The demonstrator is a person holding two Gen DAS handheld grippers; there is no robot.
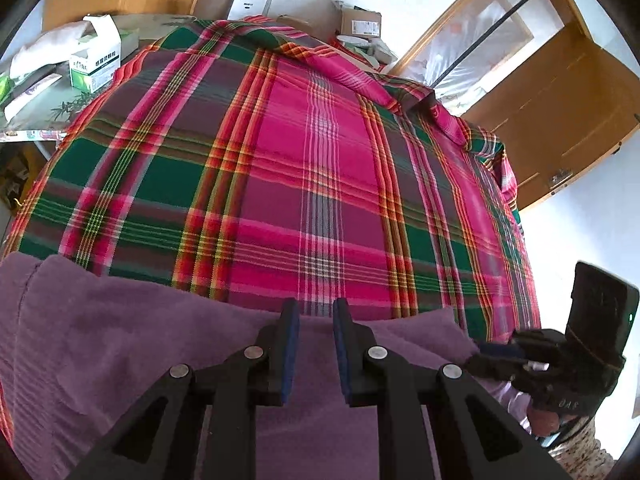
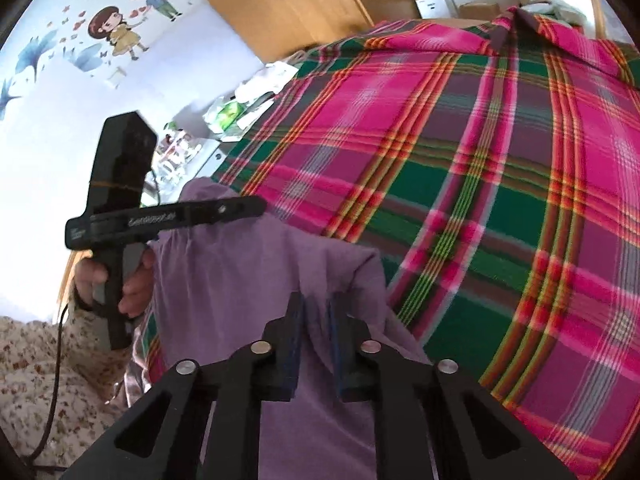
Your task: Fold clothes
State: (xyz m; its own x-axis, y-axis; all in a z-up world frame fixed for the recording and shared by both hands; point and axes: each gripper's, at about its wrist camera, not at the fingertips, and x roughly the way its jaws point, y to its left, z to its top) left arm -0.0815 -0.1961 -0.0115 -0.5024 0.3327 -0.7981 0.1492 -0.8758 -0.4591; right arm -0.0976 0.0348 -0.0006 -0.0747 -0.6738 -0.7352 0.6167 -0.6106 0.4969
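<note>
Much of the purple garment (image 1: pixel 120 340) is hidden: the near part runs under the two grippers and off the bottom of both views, so its full shape cannot be made out, nor whether it is a shirt or something else. It lies on a bright plaid cloth (image 1: pixel 304 168) of pink, green and red that covers the table, at the near edge by the person.

The left gripper (image 1: pixel 316 312) sits directly over the purple fabric, its two blue-padded fingers parted by a narrow gap with the fabric showing between them. Whether the pads actually pinch the cloth cannot be told from here. In the right wrist view the same tool appears from the side, held in a hand (image 2: pixel 108 280), its fingers reaching to the raised far corner of the garment.

The right gripper (image 2: pixel 316 304) also stands with its jaws a little apart, and purple cloth rises in folds right up between the fingers; again a true grip is not clear. From the left wrist view it shows at the garment's right edge, dark and blurred.

Beyond the cloth, a green and white box (image 1: pixel 94 64) stands on the table's far left, beside other clutter too small to name. Cardboard boxes (image 1: pixel 360 20) sit at the far end, against wooden doors (image 1: pixel 560 92).
</note>
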